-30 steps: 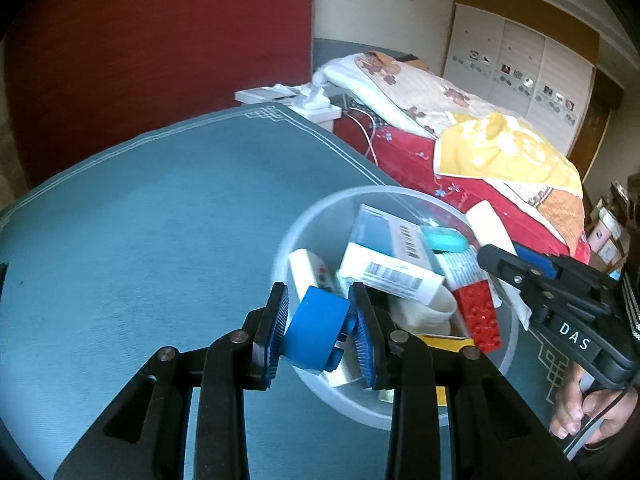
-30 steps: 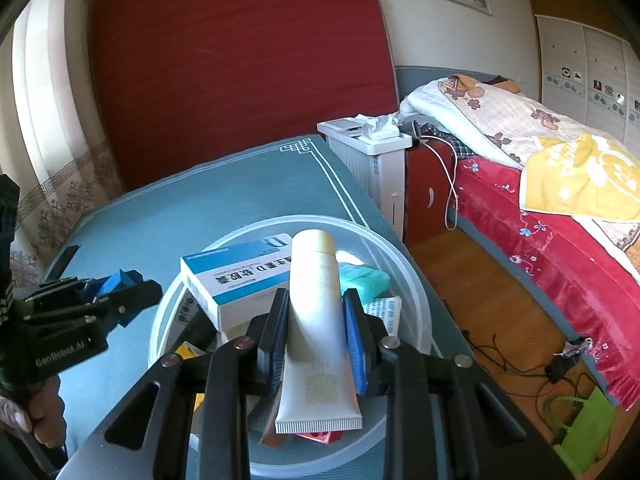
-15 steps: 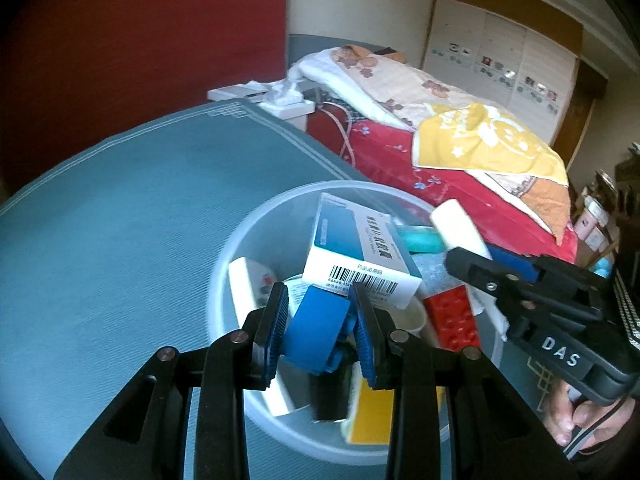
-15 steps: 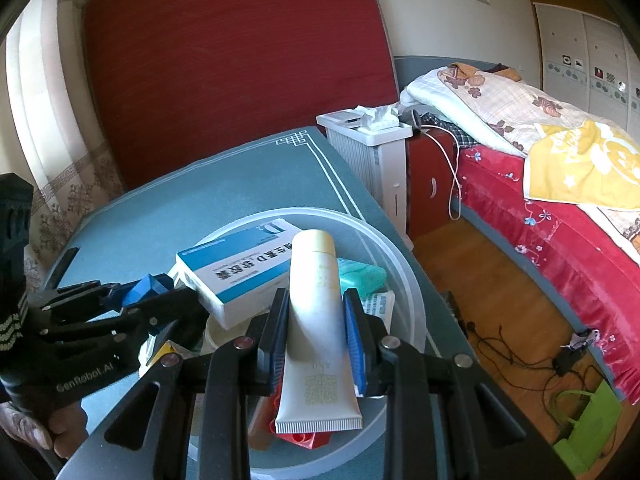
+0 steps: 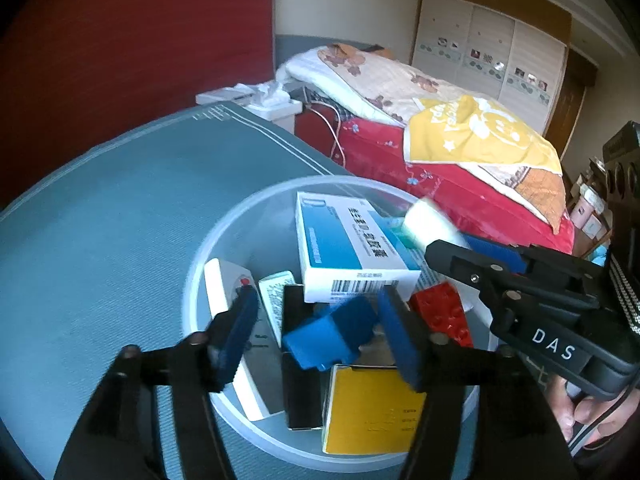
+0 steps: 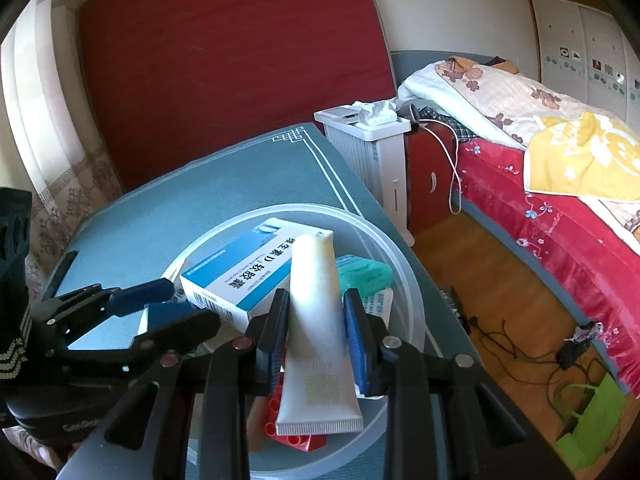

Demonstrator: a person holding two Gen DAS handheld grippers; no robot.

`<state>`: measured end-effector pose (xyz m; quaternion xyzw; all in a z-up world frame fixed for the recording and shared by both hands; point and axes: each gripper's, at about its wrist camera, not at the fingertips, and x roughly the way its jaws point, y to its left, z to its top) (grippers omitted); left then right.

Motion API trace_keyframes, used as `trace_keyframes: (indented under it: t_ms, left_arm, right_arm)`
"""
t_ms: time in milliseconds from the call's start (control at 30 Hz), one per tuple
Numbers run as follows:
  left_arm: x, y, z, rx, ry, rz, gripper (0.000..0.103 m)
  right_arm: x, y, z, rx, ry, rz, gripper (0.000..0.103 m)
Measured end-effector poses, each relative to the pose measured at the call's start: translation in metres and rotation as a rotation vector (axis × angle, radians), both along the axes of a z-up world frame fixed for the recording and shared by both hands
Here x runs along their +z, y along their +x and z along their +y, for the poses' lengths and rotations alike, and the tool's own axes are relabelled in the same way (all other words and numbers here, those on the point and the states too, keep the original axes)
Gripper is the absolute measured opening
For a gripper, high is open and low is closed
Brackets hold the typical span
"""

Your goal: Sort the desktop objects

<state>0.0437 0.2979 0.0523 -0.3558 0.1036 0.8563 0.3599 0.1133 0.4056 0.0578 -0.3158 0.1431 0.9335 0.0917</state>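
In the left wrist view, the left tongs [image 5: 320, 332] are seen held over a translucent round bin [image 5: 224, 248] that stands on the teal tabletop [image 5: 100, 216]. Their two blue pads are spread wide apart. A blue block [image 5: 328, 338] is seen between them, tilted and blurred; it touches neither pad clearly, and whether it already rests on the things below cannot be told. Inside the bin a white and blue medicine box [image 5: 344, 248] is lying on top, with a red toy brick [image 5: 440, 312], a yellow box [image 5: 372, 408], a black box [image 5: 300, 392] and a white flat box [image 5: 236, 320] around it. The right tongs [image 5: 448, 244] are seen reaching in from the right, over the far side of the bin, with a cream tube [image 5: 432, 224] in them.

In the right wrist view, the right tongs [image 6: 320, 332] are pointed forward and downward above the same bin [image 6: 400, 264]. Their pads are closed on the cream tube [image 6: 316, 320], which is held upright between them, its crimped end toward the camera. Under the tube the medicine box [image 6: 248, 268], a green case [image 6: 364, 276] and the red toy brick [image 6: 296, 436] are visible. The left tongs [image 6: 160, 308] are seen at the left, low over the bin, with their fingers parted. A bed [image 6: 560, 216] is seen at the right.
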Motion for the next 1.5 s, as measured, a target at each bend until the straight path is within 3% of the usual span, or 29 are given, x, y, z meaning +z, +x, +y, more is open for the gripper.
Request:
trace_keyframes:
  t_ms: [33,100,200,233,433,600,900,1500]
  left_arm:
    - [0.002,0.001,-0.001,0.004,0.004,0.006,0.068]
    - [0.006,0.003,-0.005,0.011,0.007,0.018,0.068]
    - [0.013,0.006,-0.013,0.048,0.020,0.045,0.081]
    - [0.016,0.007,-0.018,0.076,0.028,0.056,0.086]
    - [0.027,0.005,-0.045,0.225,0.062,0.072,0.087]
    - [0.031,0.011,-0.062,0.320,0.043,0.103,0.087]
    - [0.037,0.040,-0.075,0.406,-0.001,0.183,0.087]
    - [0.063,0.092,-0.093,0.442,0.009,0.269,0.087]
  right_arm:
    - [0.001,0.001,0.001,-0.001,-0.003,0.006,0.037]
    - [0.004,0.003,0.001,-0.006,-0.007,0.022,0.063]
    - [0.010,0.008,0.002,-0.041,0.010,0.053,0.080]
    - [0.013,0.010,0.003,-0.044,0.003,0.064,0.081]
    - [0.022,0.019,0.004,-0.083,0.004,0.083,0.088]
    - [0.025,0.030,0.004,-0.111,0.009,0.087,0.102]
    - [0.035,0.050,-0.009,-0.103,0.024,0.099,0.102]
    - [0.065,0.084,-0.035,-0.069,0.079,0.160,0.102]
